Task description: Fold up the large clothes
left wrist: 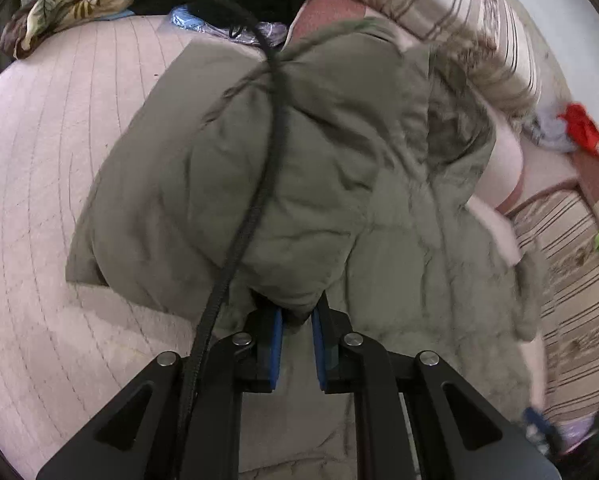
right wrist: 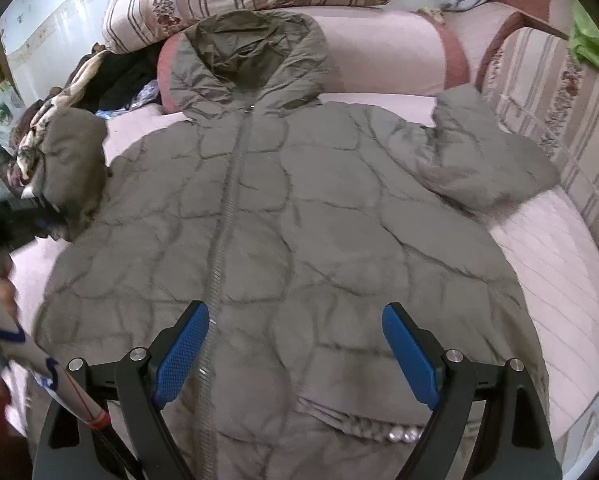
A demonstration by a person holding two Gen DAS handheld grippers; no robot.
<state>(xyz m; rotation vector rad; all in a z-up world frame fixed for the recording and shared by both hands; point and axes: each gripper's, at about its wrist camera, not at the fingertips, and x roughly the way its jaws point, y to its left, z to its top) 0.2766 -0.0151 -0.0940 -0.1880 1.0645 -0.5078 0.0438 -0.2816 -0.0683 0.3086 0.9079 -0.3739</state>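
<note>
A big green coat [right wrist: 291, 216] lies flat on the bed [right wrist: 559, 264], zip up, its hood [right wrist: 251, 52] far from the hands. The left hand-held gripper [left wrist: 297, 320] is pinched tight on the end of one sleeve [left wrist: 259, 184], out at the coat's left side. The right hand-held gripper [right wrist: 295, 344] hangs wide with nothing in it, over the coat's bottom half. The other sleeve [right wrist: 487, 152] lies far off to the right, so the right hand is nearer to it.

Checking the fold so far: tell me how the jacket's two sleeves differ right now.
The left sleeve is pinched and lifted in the shut left gripper; the right sleeve lies loose on the bed, with nothing gripping it. The left one is bunched up, the right one spread outward. Both are quilted olive fabric.
</note>
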